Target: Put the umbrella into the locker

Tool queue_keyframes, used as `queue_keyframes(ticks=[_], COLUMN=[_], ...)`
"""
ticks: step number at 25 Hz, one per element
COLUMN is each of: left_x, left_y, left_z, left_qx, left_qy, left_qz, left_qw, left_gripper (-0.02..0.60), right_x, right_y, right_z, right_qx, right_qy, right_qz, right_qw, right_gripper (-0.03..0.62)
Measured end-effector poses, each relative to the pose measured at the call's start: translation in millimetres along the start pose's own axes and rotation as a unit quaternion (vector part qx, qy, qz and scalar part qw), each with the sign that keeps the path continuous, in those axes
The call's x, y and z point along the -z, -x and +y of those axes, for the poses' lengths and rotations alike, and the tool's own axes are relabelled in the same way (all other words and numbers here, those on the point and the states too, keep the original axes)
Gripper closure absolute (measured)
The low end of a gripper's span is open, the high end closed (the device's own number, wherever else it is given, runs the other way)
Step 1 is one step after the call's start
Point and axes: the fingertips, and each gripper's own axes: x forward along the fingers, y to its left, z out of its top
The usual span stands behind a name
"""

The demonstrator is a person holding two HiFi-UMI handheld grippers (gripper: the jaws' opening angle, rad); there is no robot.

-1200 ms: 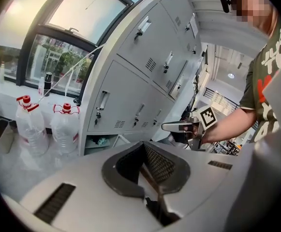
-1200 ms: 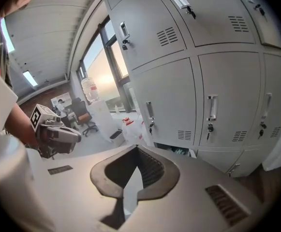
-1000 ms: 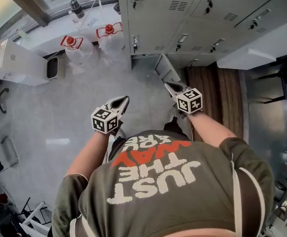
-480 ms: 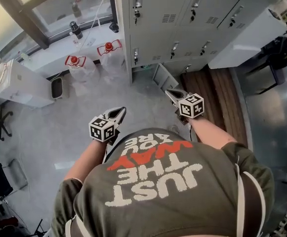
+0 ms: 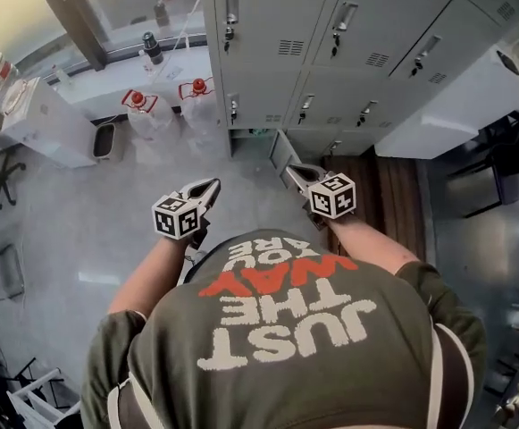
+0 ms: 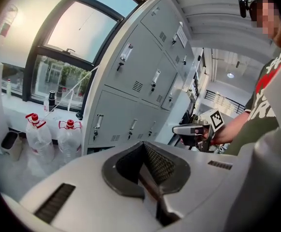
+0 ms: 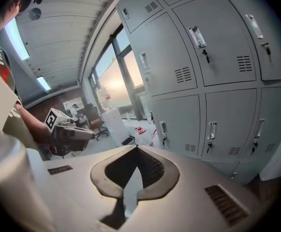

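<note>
Left claw and right claw are both closed and empty, facing the grey lockers. Umbrella shows in no view. Risk: with nothing gripped and most doors apparently latched, nothing gets stowed.

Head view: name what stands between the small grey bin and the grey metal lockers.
Two clear red-capped plastic bottles, side by side; the head view shows them.

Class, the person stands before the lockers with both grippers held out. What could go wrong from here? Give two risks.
1. The left gripper and right gripper have their jaws shut on nothing, and no umbrella shows, so the task may stall.
2. A low locker door seems to stand open just ahead of the right gripper; a careless swing might strike it.
</note>
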Motion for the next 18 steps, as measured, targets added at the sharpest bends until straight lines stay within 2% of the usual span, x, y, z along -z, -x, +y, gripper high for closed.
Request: queue_keyframes(ticks=[2,6,13,18], left_x=[-2,6,22,29], left_y=[-8,-13,-11,-9], left_z=[-5,-8,4,5], left_qx=[-0.002,0.012,0.02,0.025], left_qy=[0.003,-0.034,-0.032,-0.029], left_qz=[0.003,0.036,0.06,0.064], left_qw=[1.0,0.9987,0.9974,0.9972], left_gripper=[0.574,0.574,0.574,0.573], right_x=[4,11,10,14], right_y=[4,3,-7,-8], right_z=[-6,-10,-9,-12], right_qx=[-0.004,0.002,0.009,0.021], right_qy=[-0.002,-0.017,-0.032,-0.023], right_qz=[0.006,0.003,-0.001,0.009], right_qw=[1.0,1.0,0.999,0.999], right_gripper=[0.56,0.562,0.562,0.562])
